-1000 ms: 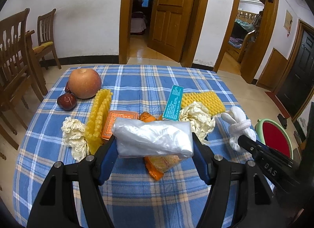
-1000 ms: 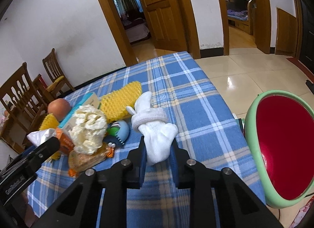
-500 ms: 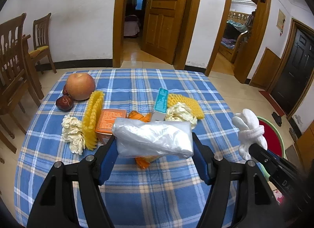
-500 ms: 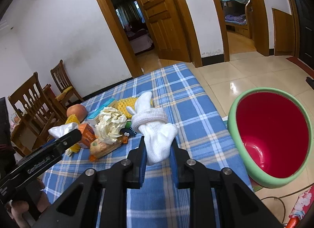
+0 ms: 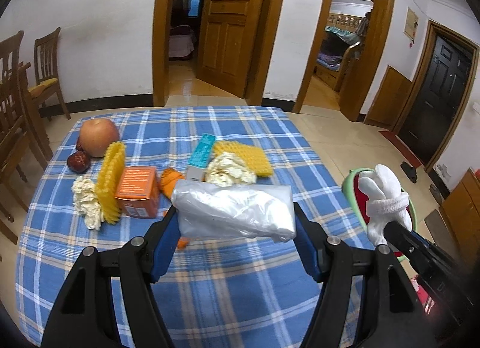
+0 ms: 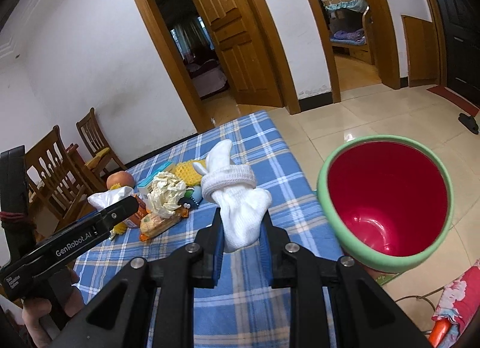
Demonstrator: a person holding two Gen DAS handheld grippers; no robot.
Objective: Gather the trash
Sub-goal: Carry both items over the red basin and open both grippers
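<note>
Now lifted off table (image 5: 210,273), nearer bin (image 6: 387,207): left gripper (image 5: 235,222) pinching bag (image 5: 237,210), right gripper (image 6: 241,225) pinching sock (image 6: 240,213). Nothing binned yet; tissues (image 5: 229,169), box (image 5: 139,190) left.

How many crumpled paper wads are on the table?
2. One wad lies at the left, beside the upright yellow foam net. The other wad lies mid-table, against the teal box. More may be hidden behind the held bag.
</note>
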